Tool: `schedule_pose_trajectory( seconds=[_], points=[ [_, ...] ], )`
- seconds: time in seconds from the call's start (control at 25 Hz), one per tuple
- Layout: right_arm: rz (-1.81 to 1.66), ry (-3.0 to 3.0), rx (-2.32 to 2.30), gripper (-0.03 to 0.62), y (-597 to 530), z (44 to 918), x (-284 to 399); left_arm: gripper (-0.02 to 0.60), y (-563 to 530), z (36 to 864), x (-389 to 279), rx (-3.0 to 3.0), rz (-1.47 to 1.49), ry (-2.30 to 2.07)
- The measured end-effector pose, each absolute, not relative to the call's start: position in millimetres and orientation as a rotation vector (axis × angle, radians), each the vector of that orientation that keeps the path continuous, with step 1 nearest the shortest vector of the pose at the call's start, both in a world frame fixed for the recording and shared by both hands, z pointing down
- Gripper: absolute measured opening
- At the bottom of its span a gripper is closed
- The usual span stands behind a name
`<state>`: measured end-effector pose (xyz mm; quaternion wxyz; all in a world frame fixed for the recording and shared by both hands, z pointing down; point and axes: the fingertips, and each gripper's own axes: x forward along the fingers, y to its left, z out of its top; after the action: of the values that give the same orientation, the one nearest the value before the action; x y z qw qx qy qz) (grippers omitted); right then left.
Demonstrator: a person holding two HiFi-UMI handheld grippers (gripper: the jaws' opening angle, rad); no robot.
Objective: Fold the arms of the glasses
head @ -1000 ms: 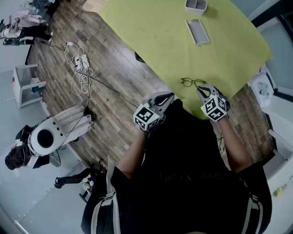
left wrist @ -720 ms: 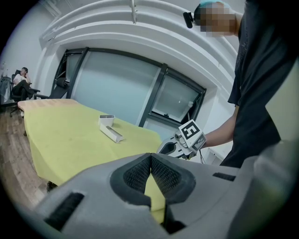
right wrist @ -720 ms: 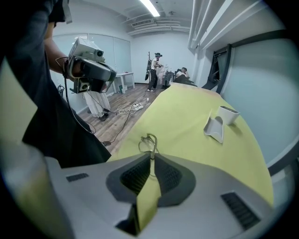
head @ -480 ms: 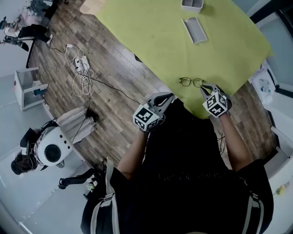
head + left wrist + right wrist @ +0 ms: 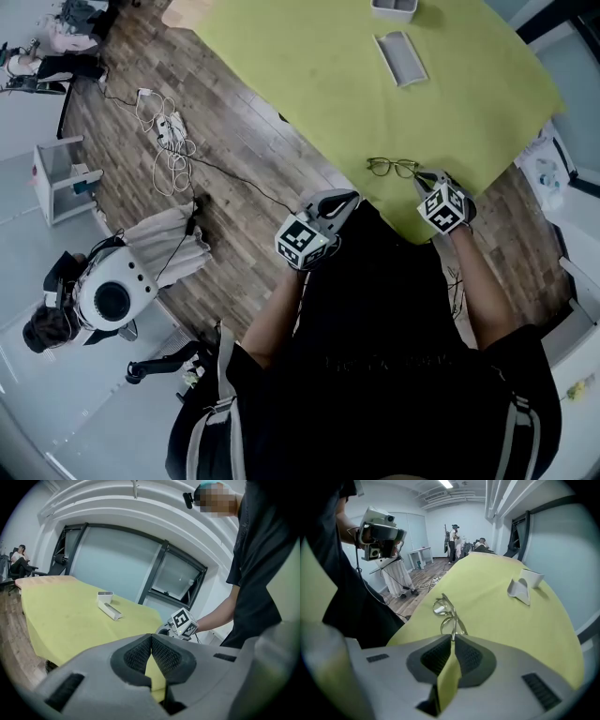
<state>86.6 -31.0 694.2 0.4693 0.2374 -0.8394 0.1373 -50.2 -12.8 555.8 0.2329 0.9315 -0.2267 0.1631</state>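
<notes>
The thin-framed glasses (image 5: 392, 167) lie on the yellow-green table (image 5: 319, 66) near its front edge, lenses to the left; the right gripper view shows the glasses (image 5: 446, 611) just ahead of the jaws. My right gripper (image 5: 425, 178) is at their right end, and its jaws stand shut on the tip of one glasses arm (image 5: 453, 632). My left gripper (image 5: 343, 202) hangs off the table's edge, close to my body, shut with nothing in it. From the left gripper view, the right gripper's marker cube (image 5: 183, 622) shows ahead.
A grey open case (image 5: 401, 58) and a small white box (image 5: 394, 7) sit at the table's far side. Cables and a power strip (image 5: 164, 141) lie on the wooden floor at left. A person (image 5: 103, 295) is low at left, away from the table.
My right gripper has moved a little forward to the glasses' right end. The left gripper has barely moved. The person at left has shifted.
</notes>
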Motion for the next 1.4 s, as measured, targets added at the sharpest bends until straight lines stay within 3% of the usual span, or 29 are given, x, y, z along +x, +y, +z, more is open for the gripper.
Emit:
schedule_pose_trajectory(
  seconds=[1.4],
  points=[
    [0.442,-2.072,0.644,0.048,-35,716,84,0.018,-12,556,-40,2.569,0.451,-0.649]
  ],
)
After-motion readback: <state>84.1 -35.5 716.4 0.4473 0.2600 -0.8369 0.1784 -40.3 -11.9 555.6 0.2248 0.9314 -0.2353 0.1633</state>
